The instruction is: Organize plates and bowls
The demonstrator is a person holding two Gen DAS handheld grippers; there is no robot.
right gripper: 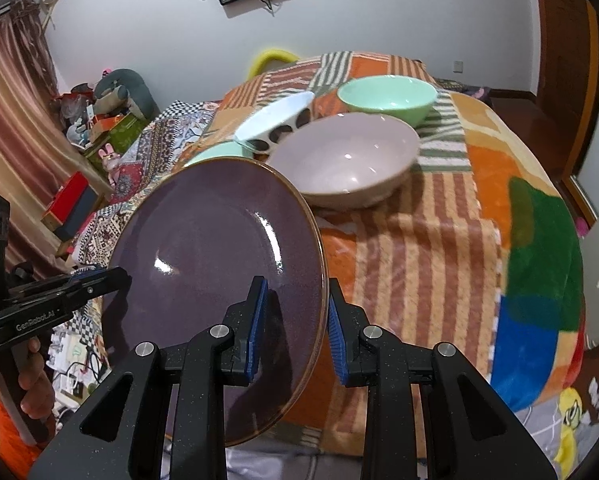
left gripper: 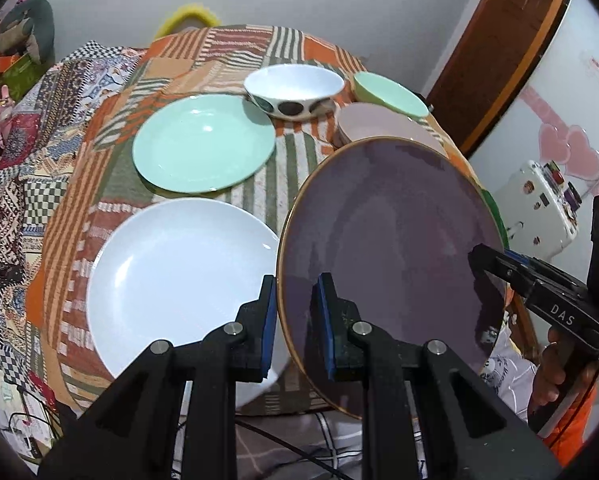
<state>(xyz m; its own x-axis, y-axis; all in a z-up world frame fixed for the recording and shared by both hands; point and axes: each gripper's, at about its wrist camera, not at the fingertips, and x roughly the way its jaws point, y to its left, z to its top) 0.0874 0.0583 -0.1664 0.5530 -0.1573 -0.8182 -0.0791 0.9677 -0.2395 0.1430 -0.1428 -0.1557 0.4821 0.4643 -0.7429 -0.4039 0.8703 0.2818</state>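
A purple plate [left gripper: 391, 240] [right gripper: 219, 240] with a gold rim hangs tilted above the table's near right part, held at opposite edges. My left gripper [left gripper: 296, 294] [right gripper: 119, 276] is shut on its left rim. My right gripper [right gripper: 297, 294] [left gripper: 484, 255] is shut on its right rim. On the cloth to the left lie a white plate [left gripper: 179, 280] and, farther back, a mint plate [left gripper: 203, 148] [right gripper: 215, 154]. Behind them stand a spotted white bowl [left gripper: 293, 90] [right gripper: 275, 120], a mint bowl [left gripper: 391, 94] [right gripper: 387, 96] and a pink bowl [left gripper: 379, 124] [right gripper: 347, 160].
A patchwork cloth [right gripper: 419, 248] covers the table and hangs over its edges. A yellow chair back [right gripper: 273, 56] stands behind it. Boxes and soft toys [right gripper: 111, 120] are piled at the left. A white appliance [left gripper: 539, 204] sits to the right, near a wooden door frame [left gripper: 511, 52].
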